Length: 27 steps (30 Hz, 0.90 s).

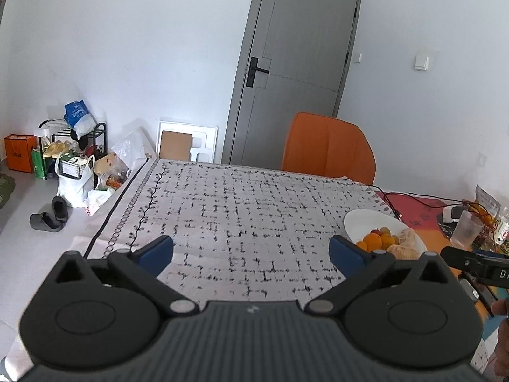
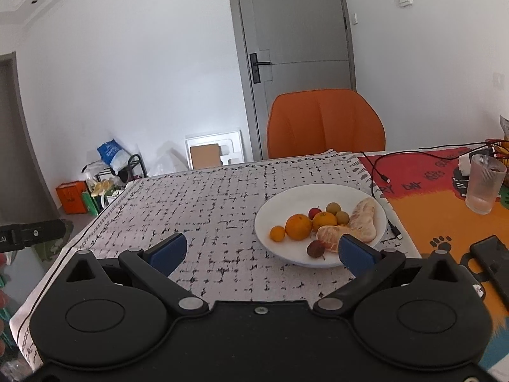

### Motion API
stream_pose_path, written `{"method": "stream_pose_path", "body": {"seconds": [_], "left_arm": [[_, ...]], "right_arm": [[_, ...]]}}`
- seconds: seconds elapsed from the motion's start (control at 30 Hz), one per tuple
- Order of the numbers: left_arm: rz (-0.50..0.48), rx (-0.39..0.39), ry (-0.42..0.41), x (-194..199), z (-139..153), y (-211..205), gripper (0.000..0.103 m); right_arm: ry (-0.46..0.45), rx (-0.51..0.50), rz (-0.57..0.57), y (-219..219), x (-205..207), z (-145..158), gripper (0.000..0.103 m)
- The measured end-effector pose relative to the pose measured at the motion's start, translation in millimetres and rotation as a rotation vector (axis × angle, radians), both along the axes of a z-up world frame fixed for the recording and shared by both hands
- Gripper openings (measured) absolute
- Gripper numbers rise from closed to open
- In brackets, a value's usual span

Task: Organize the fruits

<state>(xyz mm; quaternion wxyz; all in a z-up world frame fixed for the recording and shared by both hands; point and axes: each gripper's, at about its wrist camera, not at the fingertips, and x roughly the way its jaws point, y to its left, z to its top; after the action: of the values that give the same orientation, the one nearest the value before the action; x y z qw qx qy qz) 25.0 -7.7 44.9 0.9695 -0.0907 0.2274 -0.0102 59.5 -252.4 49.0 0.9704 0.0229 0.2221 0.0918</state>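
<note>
Right wrist view: smooth round white plate (image 2: 321, 191) on the grid-print tablecloth (image 2: 206, 210), loaded with a big orange (image 2: 298, 226), a small one (image 2: 277, 233), peeled segments (image 2: 334, 235), a pale peeled wedge (image 2: 364, 219), tiny red and green fruits – right gripper (image 2: 261, 251) spread wide, holding nothing, right fingertip overlapping the plate's near rim. Ribbed clear glass (image 2: 485, 187) off right on the orange mat (image 2: 429, 210). Left wrist view: left gripper (image 1: 251, 251) spread wide too, over bare cloth – plate just off its right.
</note>
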Motion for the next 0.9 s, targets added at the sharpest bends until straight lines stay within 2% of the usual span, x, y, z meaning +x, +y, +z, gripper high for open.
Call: {"method": "stream_pose_path", "body": {"seconds": [0.33, 0.5, 0.9], "left_arm": [[0.017, 0.042, 0.019, -26, -8, 1, 0.103], [0.021, 0.085, 0.032, -30, -10, -6, 0.103], [0.029, 0.111, 0.060, -32, -19, -5, 0.103]], "right_arm": [[0.019, 0.006, 0.038, 11, -25, -4, 0.103], [0.025, 0.018, 0.025, 9, -32, -11, 0.103], [0.037, 0.047, 0.027, 4, -33, -21, 0.103]]}}
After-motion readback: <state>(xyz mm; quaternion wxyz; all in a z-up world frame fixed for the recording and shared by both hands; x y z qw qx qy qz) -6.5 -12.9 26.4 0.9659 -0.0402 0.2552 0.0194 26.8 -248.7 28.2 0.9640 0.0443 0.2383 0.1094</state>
